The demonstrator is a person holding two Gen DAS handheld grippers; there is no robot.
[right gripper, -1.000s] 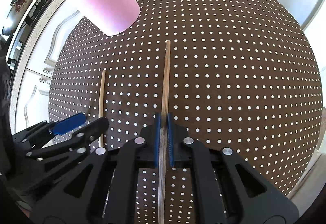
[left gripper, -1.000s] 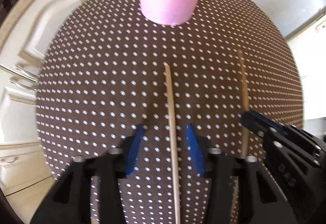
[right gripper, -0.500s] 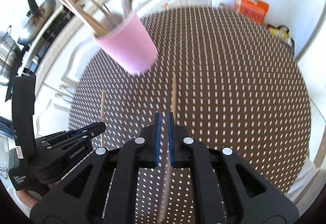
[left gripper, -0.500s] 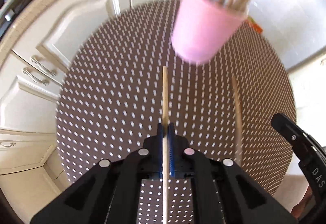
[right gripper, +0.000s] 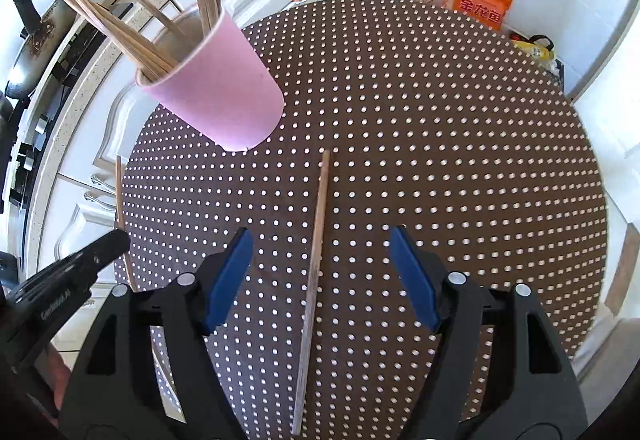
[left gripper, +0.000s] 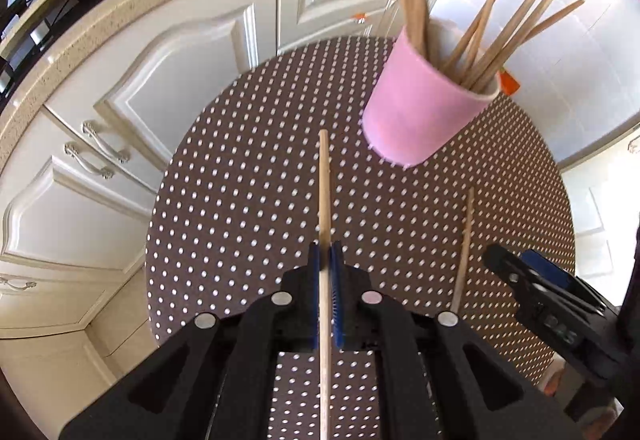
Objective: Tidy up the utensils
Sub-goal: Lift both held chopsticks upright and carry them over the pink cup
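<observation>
A pink cup (left gripper: 424,112) (right gripper: 224,96) holding several wooden chopsticks stands on the round brown dotted table (left gripper: 240,180) (right gripper: 440,120). My left gripper (left gripper: 325,252) is shut on one chopstick (left gripper: 324,180), lifted above the table just short of the cup. In the right wrist view it shows at the lower left (right gripper: 108,244) with its chopstick (right gripper: 119,192). My right gripper (right gripper: 320,244) is opening its jaws. A second chopstick (right gripper: 320,208) (left gripper: 464,244) runs between them, and neither pad touches it. The right gripper (left gripper: 532,272) sits to the right of the left one.
White cabinet doors (left gripper: 180,52) and a speckled countertop (left gripper: 120,12) curve round the table's far left. An orange packet (right gripper: 476,0) and a yellow item (right gripper: 536,48) lie beyond the table's far edge. A pan (right gripper: 32,40) rests on the counter.
The left gripper closed on its chopstick and both grippers rose, bringing the cup's rim into view. The right jaws, shut on their chopstick before, have spread wide off it.
</observation>
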